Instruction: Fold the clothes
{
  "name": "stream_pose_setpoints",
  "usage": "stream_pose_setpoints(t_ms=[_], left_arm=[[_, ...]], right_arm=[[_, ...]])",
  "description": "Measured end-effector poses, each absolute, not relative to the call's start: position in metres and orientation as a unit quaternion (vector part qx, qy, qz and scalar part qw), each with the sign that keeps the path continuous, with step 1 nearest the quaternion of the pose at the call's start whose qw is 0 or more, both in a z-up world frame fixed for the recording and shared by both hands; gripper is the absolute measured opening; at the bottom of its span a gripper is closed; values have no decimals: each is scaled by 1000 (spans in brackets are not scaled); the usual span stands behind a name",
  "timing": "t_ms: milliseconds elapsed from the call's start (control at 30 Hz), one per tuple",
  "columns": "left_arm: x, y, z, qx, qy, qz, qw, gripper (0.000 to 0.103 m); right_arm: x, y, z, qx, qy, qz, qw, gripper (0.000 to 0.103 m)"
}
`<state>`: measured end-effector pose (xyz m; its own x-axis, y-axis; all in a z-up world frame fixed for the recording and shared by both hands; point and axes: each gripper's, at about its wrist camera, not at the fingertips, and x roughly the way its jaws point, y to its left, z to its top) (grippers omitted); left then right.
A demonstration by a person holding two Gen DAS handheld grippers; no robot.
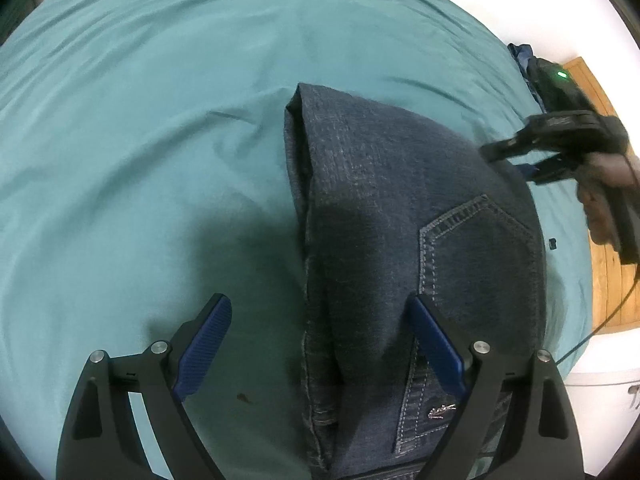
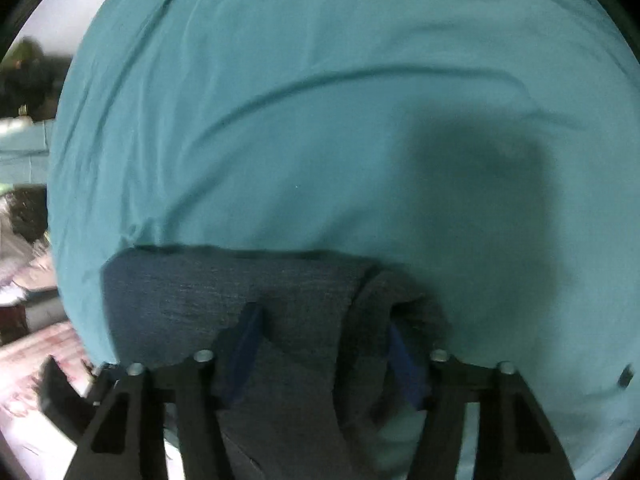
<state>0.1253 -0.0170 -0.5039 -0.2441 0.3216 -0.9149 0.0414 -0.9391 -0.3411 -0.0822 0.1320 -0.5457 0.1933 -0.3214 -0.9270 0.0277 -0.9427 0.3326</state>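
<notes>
One pair of folded jeans (image 1: 400,208) lies on the teal bedsheet (image 1: 140,140), its long axis running from the near edge of the left wrist view away toward the middle of the bed, the folded end pointing away. A single back pocket (image 1: 476,248) faces up, with a small metal logo (image 1: 442,412) below it near the waistband.

Two grippers are in play. The left gripper (image 1: 324,344) stands wide open, holding nothing; its left blue pad sits over bare sheet and its right pad over the denim. Further right in that view, the right gripper (image 1: 520,160) reaches in at the jeans' far right edge (whether it pinches the cloth there is not clear from this side).

In the right wrist view the jeans (image 2: 224,292) lie crosswise along the bottom, and the right gripper (image 2: 320,344) is spread apart with bunched denim between its fingers, not clamped shut.

The bed fills most of both views. White wall (image 1: 540,4) and a wooden floor (image 1: 608,264) show at the right.
</notes>
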Motion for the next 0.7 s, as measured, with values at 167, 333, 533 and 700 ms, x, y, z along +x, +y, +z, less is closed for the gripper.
stream_pose_setpoints(t_ms=[167, 333, 533, 700], left_arm=[[130, -23, -508, -606, -156, 775, 88, 92], [136, -39, -519, -609, -208, 760, 89, 92], [136, -45, -525, -612, -233, 749, 99, 92], [132, -39, -526, -612, -212, 756, 99, 92]], right_arm=[[-83, 157, -561, 757, -270, -563, 191, 30], [-37, 220, -617, 619, -649, -374, 239, 29], [-6, 235, -672, 554, -729, -362, 178, 16], [-39, 233, -624, 628, -577, -490, 181, 23]])
